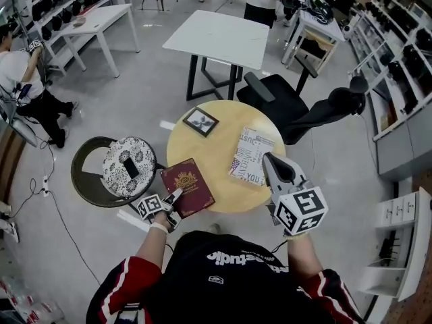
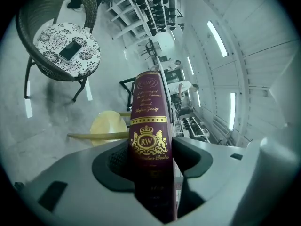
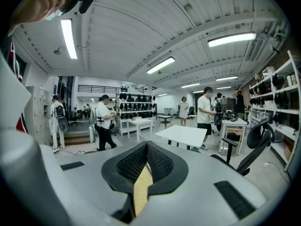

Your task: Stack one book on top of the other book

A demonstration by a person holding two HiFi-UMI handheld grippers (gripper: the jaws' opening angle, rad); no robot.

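A maroon book (image 1: 187,186) with gold print lies at the near-left edge of the round wooden table (image 1: 216,147). My left gripper (image 1: 174,196) is closed on its near corner. In the left gripper view the book's spine (image 2: 149,121) stands upright between the two pads and fills the gap of the left gripper (image 2: 149,150). A white book (image 1: 251,155) with printed words lies on the right half of the table. My right gripper (image 1: 268,159) hovers just right of that book, jaws together and holding nothing. In the right gripper view, the right gripper (image 3: 146,161) shows only a sliver of the table (image 3: 140,192) between its pads.
A small framed picture (image 1: 200,121) lies at the table's far left. A wicker chair (image 1: 88,171) with a patterned cushion and a phone (image 1: 129,168) stands left of the table. A black office chair (image 1: 297,103) is behind right, and a white table (image 1: 219,38) further back.
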